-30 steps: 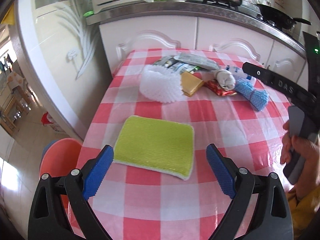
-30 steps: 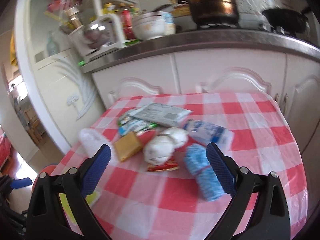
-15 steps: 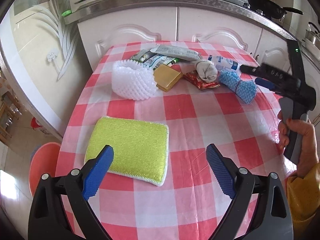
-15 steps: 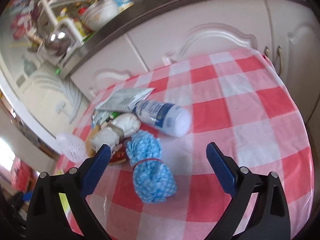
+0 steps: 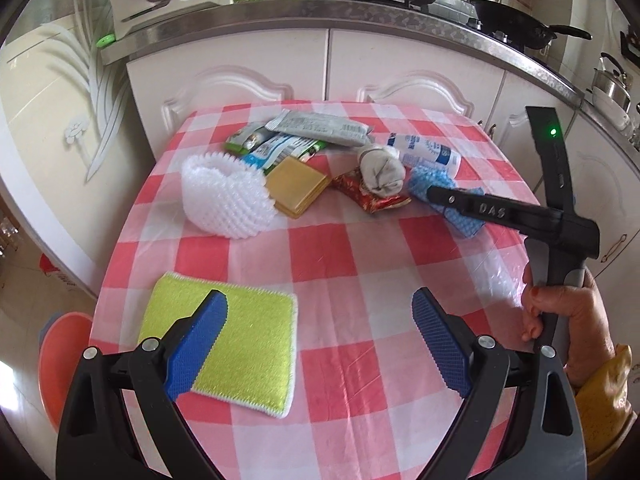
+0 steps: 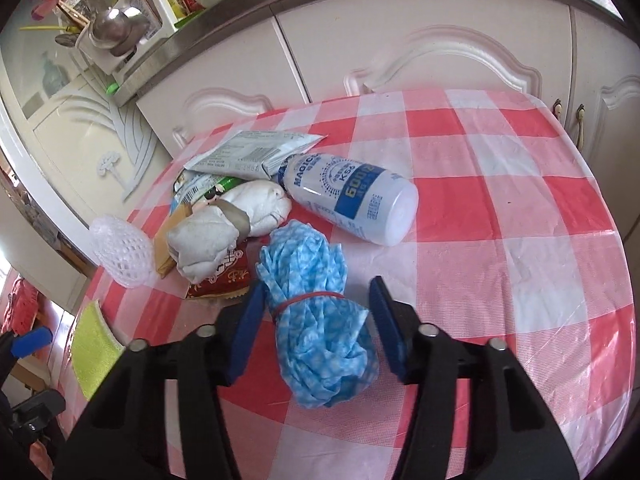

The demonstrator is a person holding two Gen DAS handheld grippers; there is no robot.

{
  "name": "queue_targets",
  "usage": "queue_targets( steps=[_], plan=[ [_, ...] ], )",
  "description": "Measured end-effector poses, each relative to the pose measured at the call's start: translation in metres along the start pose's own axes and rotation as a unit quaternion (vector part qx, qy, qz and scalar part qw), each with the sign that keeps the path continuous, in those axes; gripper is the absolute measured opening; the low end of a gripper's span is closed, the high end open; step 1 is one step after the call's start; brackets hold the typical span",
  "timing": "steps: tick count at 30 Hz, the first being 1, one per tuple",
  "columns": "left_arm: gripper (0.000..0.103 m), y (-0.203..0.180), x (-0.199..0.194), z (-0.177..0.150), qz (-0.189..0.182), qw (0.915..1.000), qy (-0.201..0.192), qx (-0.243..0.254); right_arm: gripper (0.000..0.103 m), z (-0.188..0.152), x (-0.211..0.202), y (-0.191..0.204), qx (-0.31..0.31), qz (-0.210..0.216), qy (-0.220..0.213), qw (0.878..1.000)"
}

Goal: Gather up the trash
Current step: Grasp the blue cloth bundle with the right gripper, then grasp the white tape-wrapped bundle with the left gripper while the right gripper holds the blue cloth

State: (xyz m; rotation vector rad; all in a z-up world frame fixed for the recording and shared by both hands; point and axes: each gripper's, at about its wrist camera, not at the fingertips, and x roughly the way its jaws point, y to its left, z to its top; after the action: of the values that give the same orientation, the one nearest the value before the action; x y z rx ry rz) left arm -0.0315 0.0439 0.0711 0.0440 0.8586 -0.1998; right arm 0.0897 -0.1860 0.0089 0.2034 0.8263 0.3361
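Trash lies at the far side of the red-checked table: a white foam net, a yellow packet, a red wrapper, a white wad, a white bottle, a grey packet and green wrappers. A blue cloth bundle, tied with a red rubber band, lies between the fingers of my right gripper. Its jaws are closing on the bundle, and the right pad shows a thin gap. My left gripper is open over the near table, its left finger above a green sponge.
White cupboards and a steel counter with pots stand right behind the table. An orange stool sits low at the table's left. A hand holds the right gripper's handle at the table's right edge.
My right gripper came down over the blue bundle and its jaws narrowed from wide to close around it. In the left wrist view the sponge slid from centre to under the left finger.
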Motion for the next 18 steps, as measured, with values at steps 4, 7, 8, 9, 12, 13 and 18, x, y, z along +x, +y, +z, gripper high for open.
queue_targets(
  steps=[4, 7, 8, 9, 12, 13, 18],
  plan=[
    [0.093, -0.011, 0.005, 0.011, -0.016, 0.9996, -0.014, 0.016, 0.042, 0.0, 0.0, 0.0, 0.002, -0.002, -0.003, 1.0],
    [0.093, -0.02, 0.015, 0.021, -0.017, 0.9993, -0.015, 0.03, 0.034, 0.0, -0.003, -0.006, 0.016, 0.018, -0.013, 1.0],
    [0.093, -0.023, 0.018, 0.024, -0.019, 0.9992, -0.017, 0.032, 0.034, 0.001, -0.005, -0.008, 0.023, 0.028, -0.018, 0.999],
    [0.093, -0.025, 0.022, 0.028, -0.022, 0.999, -0.019, 0.033, 0.033, 0.001, -0.007, -0.012, 0.033, 0.038, -0.024, 0.998],
    [0.093, -0.032, 0.036, 0.039, -0.029, 0.9987, -0.019, 0.038, 0.032, 0.002, -0.013, -0.021, 0.061, 0.058, -0.043, 0.995],
    [0.093, -0.035, 0.04, 0.042, -0.032, 0.9985, -0.02, 0.04, 0.032, 0.003, -0.016, -0.025, 0.07, 0.068, -0.051, 0.994],
    [0.093, -0.05, 0.069, 0.057, -0.035, 0.9979, -0.02, 0.05, 0.032, 0.003, -0.03, -0.043, 0.119, 0.111, -0.094, 0.982]
  ],
)
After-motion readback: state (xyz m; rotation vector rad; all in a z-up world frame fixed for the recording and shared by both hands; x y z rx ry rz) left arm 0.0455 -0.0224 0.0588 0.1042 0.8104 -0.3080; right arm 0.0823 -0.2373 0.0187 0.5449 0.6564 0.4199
